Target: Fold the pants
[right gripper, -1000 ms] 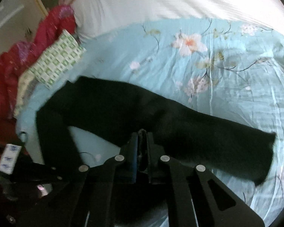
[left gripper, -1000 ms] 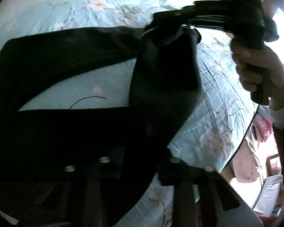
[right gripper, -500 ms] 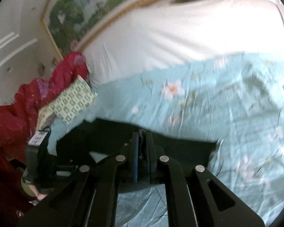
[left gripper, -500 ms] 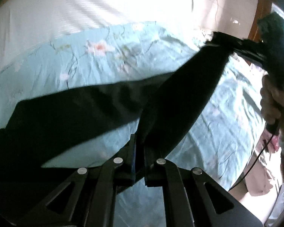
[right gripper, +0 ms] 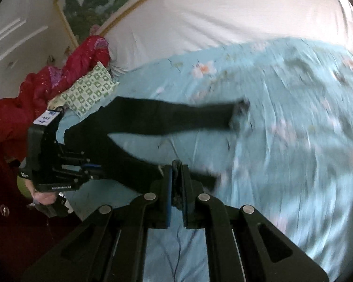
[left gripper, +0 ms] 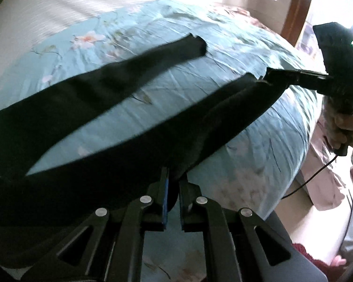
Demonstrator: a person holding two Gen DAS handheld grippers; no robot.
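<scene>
Spread over a bed [left gripper: 258,54] with a pale blue floral sheet, black pants [left gripper: 58,117] lie ahead of both claws: the left claw [left gripper: 173,181] is clamped shut on the near leg close to the waist, and the right claw [right gripper: 176,176] is pinched shut on that leg's hem. For a clean fold, the held leg should probably be kept taut and laid edge to edge on the far leg. Only the right view shows red bedding [right gripper: 66,70] and a green patterned cushion [right gripper: 89,89] beyond the waist.
</scene>
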